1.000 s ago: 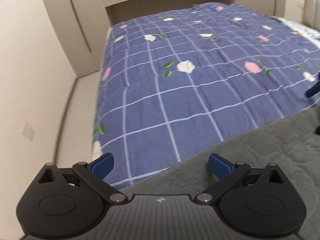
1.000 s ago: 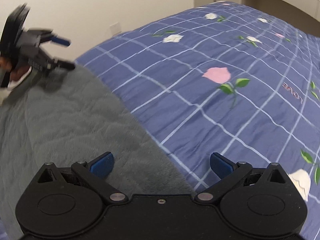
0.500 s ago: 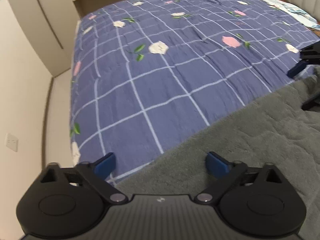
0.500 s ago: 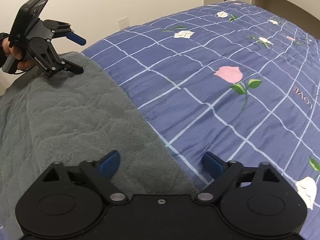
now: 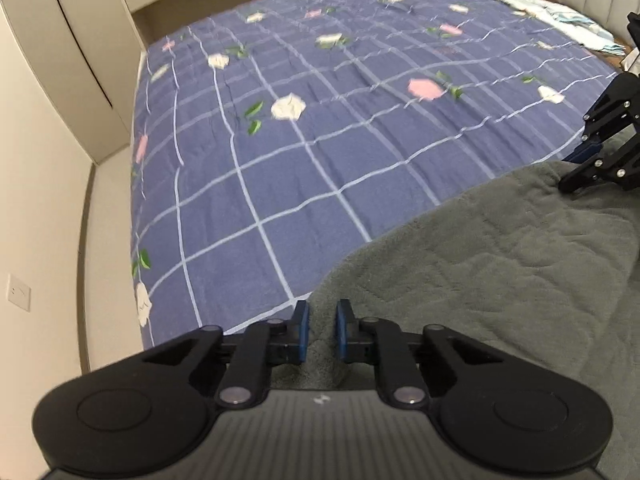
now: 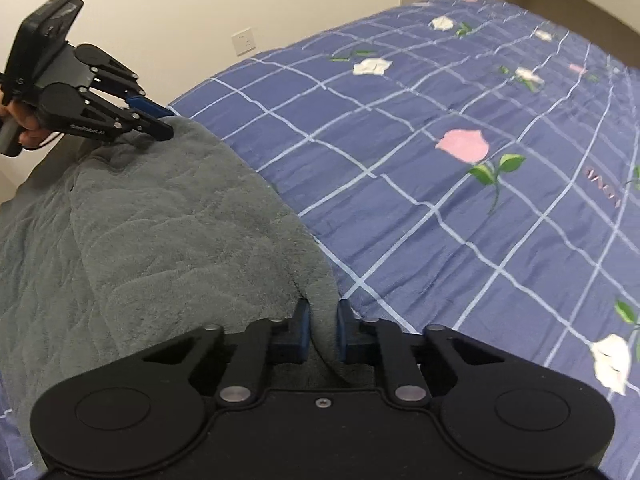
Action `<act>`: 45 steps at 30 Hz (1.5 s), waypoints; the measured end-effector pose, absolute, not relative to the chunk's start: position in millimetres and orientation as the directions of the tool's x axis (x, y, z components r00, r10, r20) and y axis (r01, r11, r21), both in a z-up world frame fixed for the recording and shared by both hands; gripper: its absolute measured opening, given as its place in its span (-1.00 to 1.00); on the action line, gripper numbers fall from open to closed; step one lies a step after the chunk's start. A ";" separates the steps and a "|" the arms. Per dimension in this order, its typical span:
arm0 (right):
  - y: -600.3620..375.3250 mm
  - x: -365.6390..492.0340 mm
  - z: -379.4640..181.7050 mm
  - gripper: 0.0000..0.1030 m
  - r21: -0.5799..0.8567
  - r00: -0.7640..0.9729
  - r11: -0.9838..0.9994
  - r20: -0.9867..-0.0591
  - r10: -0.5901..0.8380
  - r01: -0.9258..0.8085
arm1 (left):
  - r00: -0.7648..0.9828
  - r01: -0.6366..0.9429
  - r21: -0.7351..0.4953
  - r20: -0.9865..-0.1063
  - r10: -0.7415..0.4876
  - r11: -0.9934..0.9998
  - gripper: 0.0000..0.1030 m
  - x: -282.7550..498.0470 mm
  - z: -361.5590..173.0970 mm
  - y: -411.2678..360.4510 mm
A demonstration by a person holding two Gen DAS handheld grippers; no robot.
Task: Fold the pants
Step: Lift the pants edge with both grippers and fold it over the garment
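The grey-green fleece pants [image 5: 500, 248] lie on the near side of the bed, also in the right wrist view [image 6: 160, 232]. My left gripper [image 5: 321, 330] is shut on one corner of the pants' far edge; it shows from the side in the right wrist view [image 6: 158, 120]. My right gripper [image 6: 322, 330] is shut on the other corner of that edge, with cloth bunched between the blue pads [image 6: 303, 328]. It shows at the right edge of the left wrist view [image 5: 584, 160]. The edge is lifted slightly off the bed.
The bed has a blue checked cover with flowers [image 5: 320, 120], spreading far beyond the pants. A beige wall with a socket [image 6: 244, 42] and a cupboard [image 5: 80, 60] stand at the left. Light crumpled fabric [image 5: 560, 16] lies at the far right by a padded headboard.
Both grippers were open over the pants' edge; both have now closed on the fabric at its two corners. The left view has swung toward the right.
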State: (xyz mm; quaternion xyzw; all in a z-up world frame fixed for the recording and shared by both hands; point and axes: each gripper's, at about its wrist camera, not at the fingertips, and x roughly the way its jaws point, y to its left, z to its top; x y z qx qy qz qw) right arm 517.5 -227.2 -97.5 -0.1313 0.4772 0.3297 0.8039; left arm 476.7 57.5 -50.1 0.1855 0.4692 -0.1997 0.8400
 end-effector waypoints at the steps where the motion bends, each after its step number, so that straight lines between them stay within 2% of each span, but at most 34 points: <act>1: -226.5 513.2 -95.0 -0.77 0.091 0.339 0.750 -0.852 0.400 -0.656 | 0.491 0.507 0.130 -0.856 -0.161 0.852 -0.77 471.9 -45.7 56.1; 11: -218.0 460.3 -54.3 -0.81 -0.072 0.509 0.769 -0.789 0.345 -0.635 | 0.591 0.469 0.185 -0.792 -0.152 0.864 -0.83 424.4 -2.3 52.2; 20: -220.1 400.8 -4.6 -0.82 -0.144 0.628 0.779 -0.688 0.364 -0.610 | 0.670 0.427 0.213 -0.727 -0.150 0.879 -0.85 364.2 37.1 58.2; 26: -217.7 338.4 9.8 -0.82 -0.190 0.674 0.770 -0.636 0.376 -0.609 | 0.712 0.415 0.216 -0.682 -0.168 0.884 -0.86 305.8 52.4 64.9; 34: -216.3 251.5 -9.1 -0.84 -0.213 0.707 0.778 -0.601 0.372 -0.590 | 0.754 0.404 0.212 -0.628 -0.192 0.890 -0.87 214.0 37.8 68.7; 39: -208.7 216.6 -43.5 -0.84 -0.260 0.754 0.796 -0.567 0.333 -0.547 | 0.813 0.365 0.310 -0.565 -0.138 0.878 -0.88 173.4 0.9 58.2; 45: -200.2 205.7 -72.2 -0.85 -0.266 0.782 0.821 -0.544 0.305 -0.505 | 0.799 0.338 0.261 -0.587 -0.130 0.904 -0.89 156.2 -25.8 64.6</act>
